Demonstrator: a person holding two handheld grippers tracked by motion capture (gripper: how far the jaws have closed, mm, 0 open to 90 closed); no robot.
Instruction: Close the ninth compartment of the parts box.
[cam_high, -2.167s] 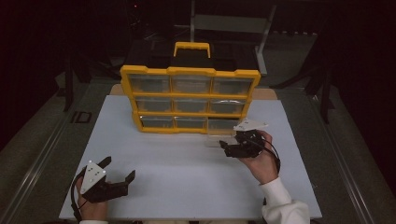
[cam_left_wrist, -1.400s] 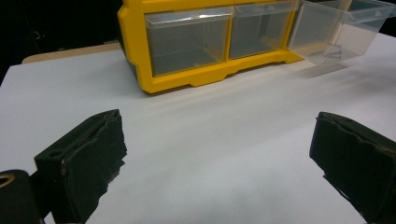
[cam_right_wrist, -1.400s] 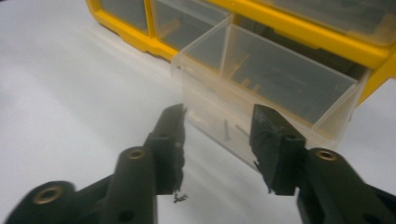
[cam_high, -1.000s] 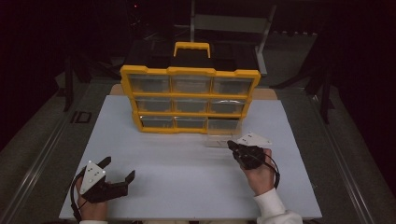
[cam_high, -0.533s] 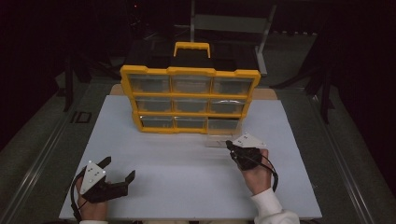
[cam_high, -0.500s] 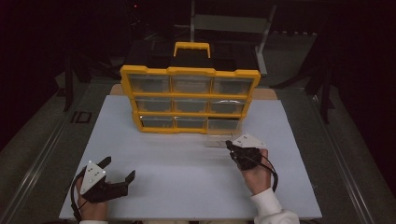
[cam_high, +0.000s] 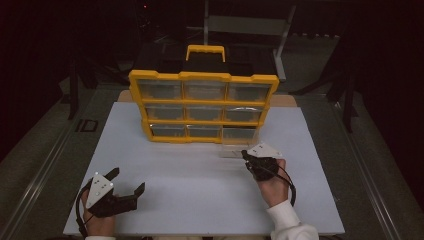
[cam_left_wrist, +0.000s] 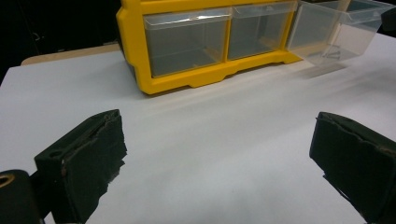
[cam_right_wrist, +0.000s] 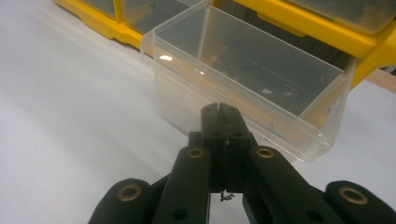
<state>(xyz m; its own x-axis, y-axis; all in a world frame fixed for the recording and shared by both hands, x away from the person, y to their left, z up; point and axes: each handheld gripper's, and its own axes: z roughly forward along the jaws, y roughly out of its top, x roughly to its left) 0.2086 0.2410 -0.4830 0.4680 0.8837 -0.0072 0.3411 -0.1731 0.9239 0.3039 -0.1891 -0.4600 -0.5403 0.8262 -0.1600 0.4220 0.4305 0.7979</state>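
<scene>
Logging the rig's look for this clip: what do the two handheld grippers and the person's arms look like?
Both are black two-jaw tools. The left gripper carries a grey three-cornered plate with white dots and a black cable looping by the hand; in the left gripper view its pads are rough-edged black blocks. The right gripper has a matching plate, a black cable, and brass-coloured rivets on its black linkage. A white sleeve covers the right forearm.

Drawer organizer (cam_high: 203, 107) stands at the 12 o'clock side of the table (cam_high: 200, 200). Its lower-right drawer (cam_high: 239, 142) juts out toward 6 o'clock. Right gripper (cam_high: 246, 156) lies at 5 o'clock, left gripper (cam_high: 127, 182) at 7 o'clock.
</scene>
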